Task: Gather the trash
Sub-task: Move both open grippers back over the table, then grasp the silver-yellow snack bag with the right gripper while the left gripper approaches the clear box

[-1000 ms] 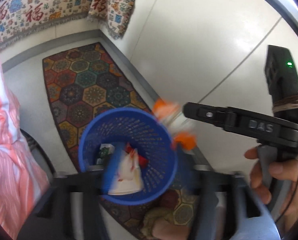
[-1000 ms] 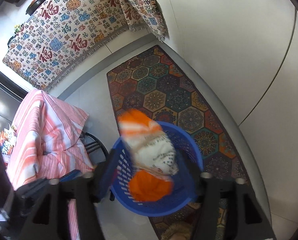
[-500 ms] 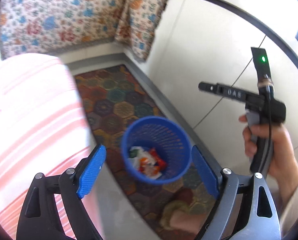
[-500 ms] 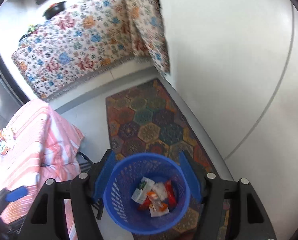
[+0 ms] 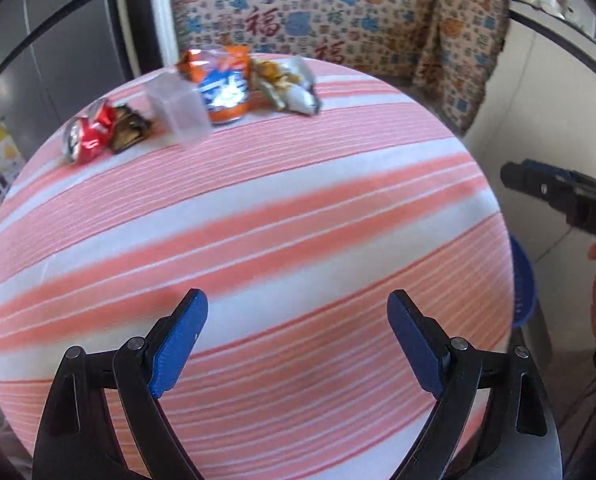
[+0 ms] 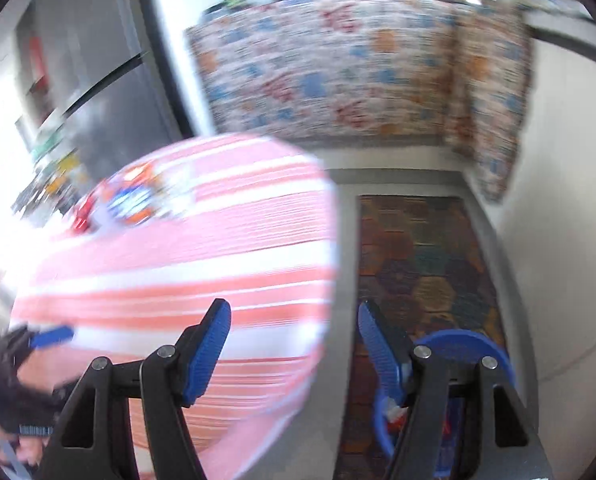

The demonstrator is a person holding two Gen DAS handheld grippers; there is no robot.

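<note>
Both grippers [image 5: 294, 344] [image 6: 294, 350] open, empty.

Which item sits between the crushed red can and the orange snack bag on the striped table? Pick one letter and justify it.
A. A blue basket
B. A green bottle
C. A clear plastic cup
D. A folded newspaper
C. In the left wrist view, a clear plastic cup lies on the striped table, with the crushed red can to its left and the orange snack bag to its right.
</note>
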